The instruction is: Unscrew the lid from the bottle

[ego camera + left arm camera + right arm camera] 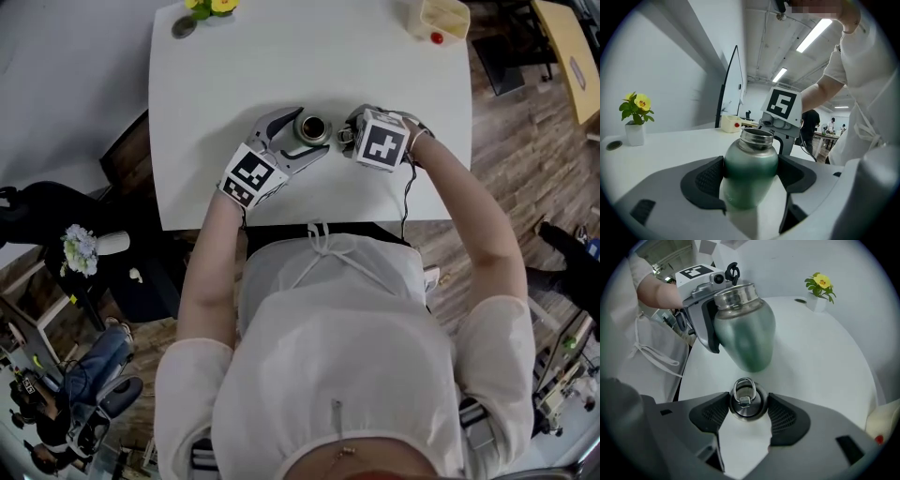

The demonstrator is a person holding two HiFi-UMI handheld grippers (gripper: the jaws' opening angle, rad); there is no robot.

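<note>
A green metal bottle [312,127] stands near the front middle of the white table [234,84], its steel mouth uncovered. My left gripper [313,132] is shut on the bottle's body [751,173], with a dark pad on each side. The bottle's neck [757,137] is bare. Just to the right, my right gripper [747,405] is shut on the round steel lid [745,400], which has a wire loop on top. The lid is off the bottle [743,333] and held apart from it, a little in front. In the head view the lid is hidden under the right gripper's marker cube [382,141].
A small white pot with yellow flowers [208,7] and a round grey disc [184,26] sit at the far left of the table. A cream box with a red button [441,19] is at the far right. The table's front edge runs just below both grippers.
</note>
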